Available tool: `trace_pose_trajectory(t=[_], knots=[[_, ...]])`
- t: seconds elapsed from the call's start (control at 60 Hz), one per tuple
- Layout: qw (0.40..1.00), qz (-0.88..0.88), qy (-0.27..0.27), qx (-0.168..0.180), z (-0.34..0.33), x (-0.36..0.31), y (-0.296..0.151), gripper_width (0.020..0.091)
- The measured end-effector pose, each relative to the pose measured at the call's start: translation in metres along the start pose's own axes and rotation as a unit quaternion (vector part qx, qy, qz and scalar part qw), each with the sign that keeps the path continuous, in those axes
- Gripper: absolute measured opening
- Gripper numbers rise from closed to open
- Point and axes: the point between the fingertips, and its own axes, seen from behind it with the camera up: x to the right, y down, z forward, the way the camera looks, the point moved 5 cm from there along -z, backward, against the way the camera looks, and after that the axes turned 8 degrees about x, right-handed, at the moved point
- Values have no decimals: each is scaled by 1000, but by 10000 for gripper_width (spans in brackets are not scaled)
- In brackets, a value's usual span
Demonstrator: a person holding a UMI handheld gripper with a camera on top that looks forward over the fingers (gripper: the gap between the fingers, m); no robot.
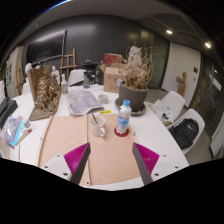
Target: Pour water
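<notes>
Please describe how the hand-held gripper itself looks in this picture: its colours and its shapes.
The hand-held gripper shows two dark, narrow fingers that taper toward their tips. Each finger bears a bright magenta pad, roughly triangular as seen here. No cable, marking or sleeve is visible.

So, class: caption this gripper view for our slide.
Open gripper hovers over the table, water bottle just ahead, beyond its fingers.

Two dark grey, tapered gripper (111, 165) fingers (81, 165), each faced on the inside with a bright magenta pad (72, 155) of triangular shape
</notes>
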Motion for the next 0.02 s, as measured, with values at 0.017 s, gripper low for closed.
trace_pose_trajectory(t=[0.017], knots=[[1000,0,0,-1,0,0,0,857]])
